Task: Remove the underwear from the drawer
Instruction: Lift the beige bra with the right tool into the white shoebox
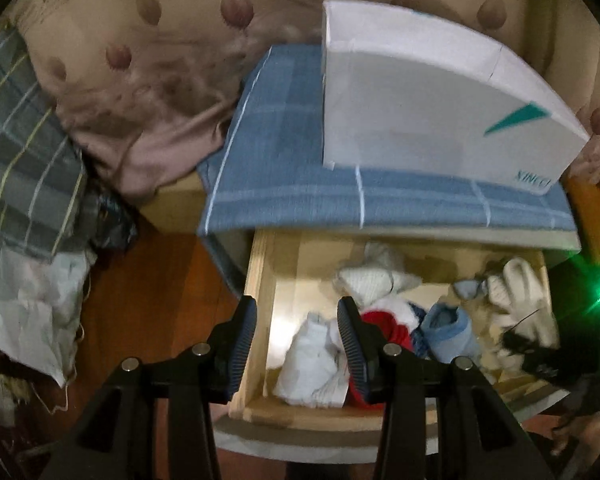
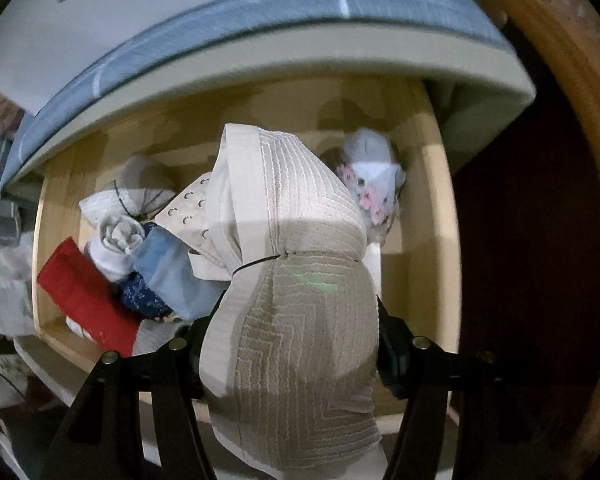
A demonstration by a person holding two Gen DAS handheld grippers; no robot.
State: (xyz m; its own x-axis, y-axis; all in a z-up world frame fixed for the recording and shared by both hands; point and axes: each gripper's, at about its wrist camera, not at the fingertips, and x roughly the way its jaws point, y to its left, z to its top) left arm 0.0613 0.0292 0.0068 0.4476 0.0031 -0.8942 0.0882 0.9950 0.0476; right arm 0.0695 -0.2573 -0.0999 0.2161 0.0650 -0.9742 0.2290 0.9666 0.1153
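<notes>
The room is dim, with a reddish-brown wooden floor (image 1: 156, 280) and a bed at twelve o'clock under a pink quilt (image 1: 148, 80) printed with tulip buds. A pale wooden nightstand stands against it, its top draped in a blue checked cloth (image 1: 284, 152) of woven cotton. On that cloth sits a white cardboard box (image 1: 420, 108) with teal lettering and a teal triangle. At nine o'clock lies a grey plaid pillow (image 1: 24, 152) above crumpled white plastic bags (image 1: 28, 304).

Below the cloth, the light wood drawer (image 1: 260, 280) is pulled out. Inside it lies a jumble of soft things: a folded white garment (image 1: 312, 364) at the near left corner, a red piece (image 1: 384, 324) beside it, a light blue roll (image 1: 448, 332), a dark blue patterned bit, a knitted white bundle (image 1: 368, 280) toward the back, and a floral scrap (image 2: 370, 192) at two o'clock in the right wrist view.

The left claw (image 1: 296, 344) hangs over the drawer's left wall, its ribbed blue pads apart and nothing between them. The right claw (image 2: 296, 344) is clamped on a beige bra (image 2: 300, 320), quilted in chevron lines with a hook-and-eye band, which is lifted above the drawer's contents. In the left wrist view the bra (image 1: 516, 296) shows at three o'clock over the drawer's right end.
</notes>
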